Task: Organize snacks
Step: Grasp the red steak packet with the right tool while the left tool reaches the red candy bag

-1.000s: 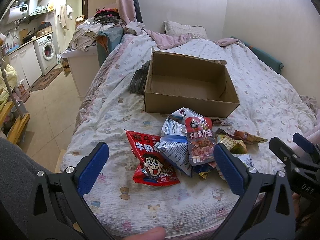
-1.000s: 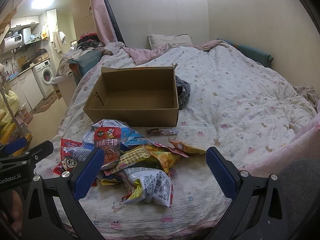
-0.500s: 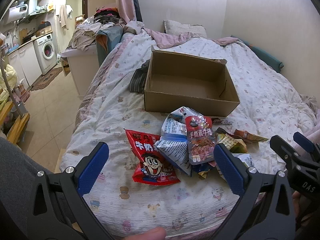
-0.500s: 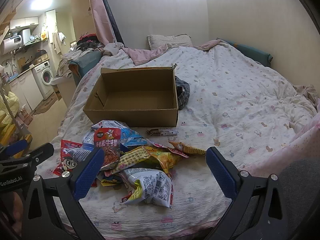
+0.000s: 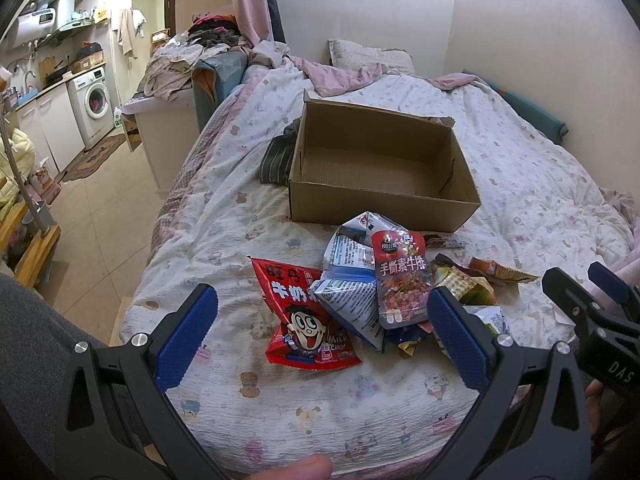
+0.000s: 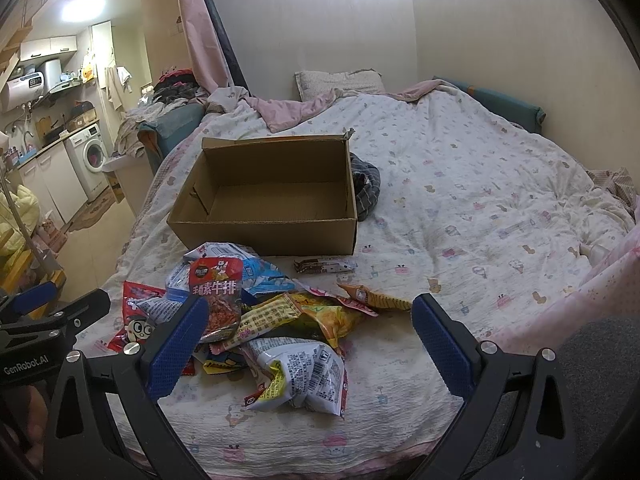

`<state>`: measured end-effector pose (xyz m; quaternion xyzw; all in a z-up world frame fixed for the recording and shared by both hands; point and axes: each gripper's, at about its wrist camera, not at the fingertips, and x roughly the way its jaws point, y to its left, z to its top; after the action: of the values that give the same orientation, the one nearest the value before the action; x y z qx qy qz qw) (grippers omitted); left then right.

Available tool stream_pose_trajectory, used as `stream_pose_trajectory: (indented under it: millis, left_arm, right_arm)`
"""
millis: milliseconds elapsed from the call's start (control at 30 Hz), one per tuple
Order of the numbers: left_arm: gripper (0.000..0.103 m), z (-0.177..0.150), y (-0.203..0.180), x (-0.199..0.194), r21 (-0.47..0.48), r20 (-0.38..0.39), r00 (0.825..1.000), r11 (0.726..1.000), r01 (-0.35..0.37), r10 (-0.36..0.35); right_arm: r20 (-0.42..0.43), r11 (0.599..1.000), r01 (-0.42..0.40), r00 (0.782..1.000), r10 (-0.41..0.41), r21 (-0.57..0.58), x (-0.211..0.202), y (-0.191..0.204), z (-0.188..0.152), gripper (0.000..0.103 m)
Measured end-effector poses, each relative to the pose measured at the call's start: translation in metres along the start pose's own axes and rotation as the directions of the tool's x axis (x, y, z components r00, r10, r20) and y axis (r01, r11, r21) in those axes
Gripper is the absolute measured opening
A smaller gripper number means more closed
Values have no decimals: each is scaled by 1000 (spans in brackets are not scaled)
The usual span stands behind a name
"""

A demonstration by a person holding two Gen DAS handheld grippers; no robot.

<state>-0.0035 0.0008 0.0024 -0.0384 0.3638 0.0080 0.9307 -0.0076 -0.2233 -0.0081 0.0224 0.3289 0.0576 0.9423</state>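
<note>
Both grippers hover above the near end of the bed (image 6: pixel 480 184) with nothing in them: the left gripper (image 5: pixel 320 336) has its jaws spread wide, and so does the right gripper (image 6: pixel 310 340). The step in hand looks like choosing a first packet from the heap of crinkled foil snack packets (image 6: pixel 280 320), which lies on the quilt just in front of the open brown cardboard box (image 6: pixel 268 208); the box appears empty. A good start would be a packet lying free on top or at the edge, such as the red milk-candy bag with a cartoon face (image 5: pixel 304 320) at the left of the heap, pinched by its flat sealed edge so it does not slip. The packets overlap, glossy and crumpled, so a careless grip may drag neighbours along.
</note>
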Motion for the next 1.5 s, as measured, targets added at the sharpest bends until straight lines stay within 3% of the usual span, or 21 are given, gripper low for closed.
stream_pose_trajectory:
  millis: [667,933,1000,1100,1167,1233,1333,1433,1500]
  left_arm:
    - [103,0,1,1,-6,-4,1000,1000,1,-1]
    - [103,45,14,6,-55,-70,997,998,34,-38]
    - [103,54,22,13,-80,-99,993,996,48,-56]
    - [103,68,33,28,-89,-147,989,996,-14,0]
    - [103,74,39,48,-78,-225,974,995,-58,40]
    - [103,77,47,66,-93,-294,955,994,-62,33]
    - [103,77,58,86,-133,-364,931,988,-72,19]
    - [103,74,66,99,-157,-401,916,984,-83,14]
    - [103,72,67,104,-152,-413,911,983,-98,27]
  right_arm:
    - [-10,1000,-14,1000,13,-3,2,2,-1,103]
    - [-106,986,-151,982,157,66,19,-3,30,103]
    - [-148,979,-177,971,190,98,32,-3,39,103]
    - [-250,969,-214,938,239,121,61,2,47,103]
    - [-348,952,-263,888,301,153,86,10,48,103]
    - [-440,947,-274,839,321,167,110,21,46,103]
    - [-491,948,-285,812,316,139,131,38,42,93]
    - [-521,933,-309,775,359,183,153,47,38,82]
    - [-530,936,-305,772,351,176,158,52,40,81]
